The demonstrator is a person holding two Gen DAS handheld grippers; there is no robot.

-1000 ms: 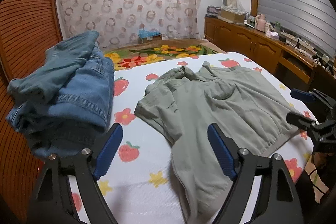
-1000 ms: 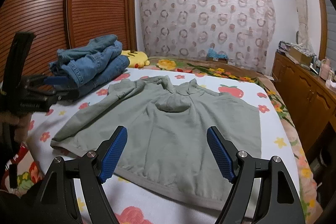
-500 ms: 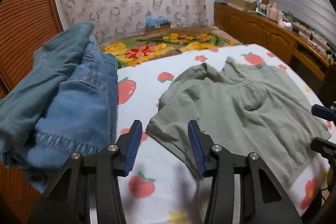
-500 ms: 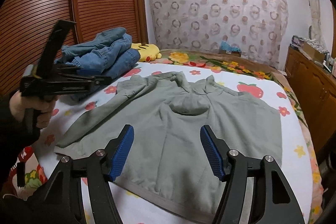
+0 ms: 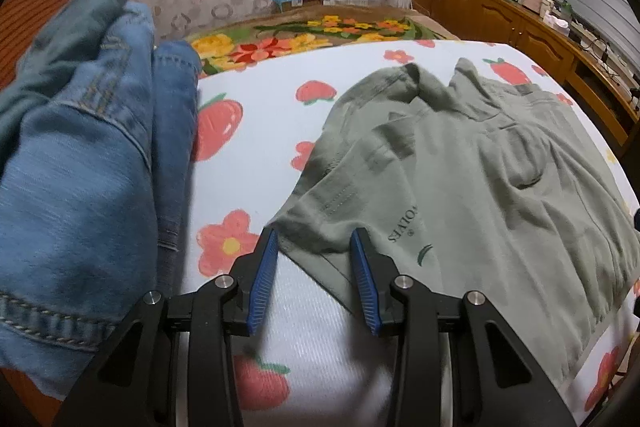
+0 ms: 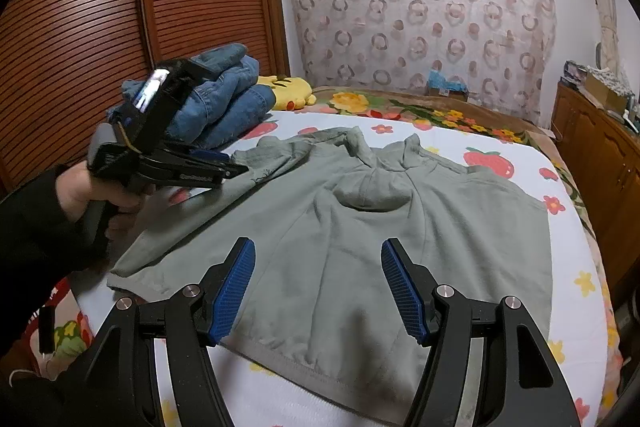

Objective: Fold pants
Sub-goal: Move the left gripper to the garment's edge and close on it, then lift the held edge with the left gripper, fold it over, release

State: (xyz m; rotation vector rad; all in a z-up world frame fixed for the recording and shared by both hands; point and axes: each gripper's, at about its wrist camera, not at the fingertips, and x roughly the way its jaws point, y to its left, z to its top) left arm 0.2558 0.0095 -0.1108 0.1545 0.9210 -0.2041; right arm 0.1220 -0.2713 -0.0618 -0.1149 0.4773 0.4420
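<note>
We are at the start of the fold, in our judgement: the green pants (image 6: 400, 227) lie spread flat on the bed (image 5: 256, 131), waistband toward us in the right wrist view, and nothing is folded over yet. Our left gripper (image 5: 314, 247) points down at the pants' left corner, just beside the pile of jeans (image 5: 80, 167). Its jaws are closing, now fairly narrow, with the hem corner between the blue pads (image 5: 262, 279); the pads do not seem to press on the cloth yet, so we count it as not gripped. Our right gripper (image 6: 318, 267) hovers over the near edge of the pants, jaws moderately wide, holding nothing and touching nothing that we can see. The next move, as we judge it, calls for the left pads to pinch the corner through all its layers, and for the right to drop onto the near hem and take hold too, so that both can lift and carry one side across the other. A thin pinch might catch only the top layer.
</note>
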